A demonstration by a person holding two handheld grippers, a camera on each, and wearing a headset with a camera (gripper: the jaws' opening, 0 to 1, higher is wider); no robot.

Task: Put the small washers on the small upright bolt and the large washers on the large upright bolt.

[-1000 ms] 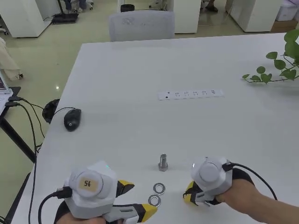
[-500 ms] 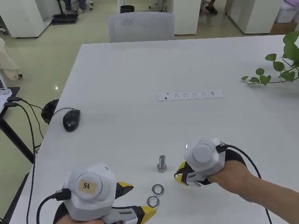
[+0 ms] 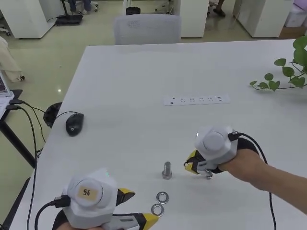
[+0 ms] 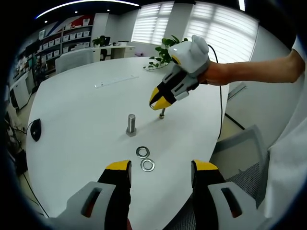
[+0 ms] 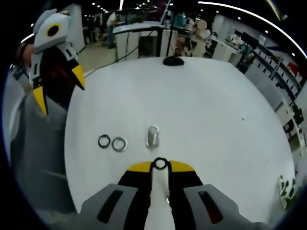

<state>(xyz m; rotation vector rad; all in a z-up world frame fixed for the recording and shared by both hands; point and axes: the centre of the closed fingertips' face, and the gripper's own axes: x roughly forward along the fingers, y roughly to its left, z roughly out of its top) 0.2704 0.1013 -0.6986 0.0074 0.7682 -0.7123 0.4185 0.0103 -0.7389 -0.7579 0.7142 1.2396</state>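
Right gripper, pinching a small steel washer, has moved from beside the large silver bolt to just over the small upright bolt. Threading likely next. Left gripper is spread and empty. Two steel washers lie on the white worktop.

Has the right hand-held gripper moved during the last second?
Yes. The right hand-held gripper has moved forward: its tips were nearer the camera than the bolt, and now they are level with it.
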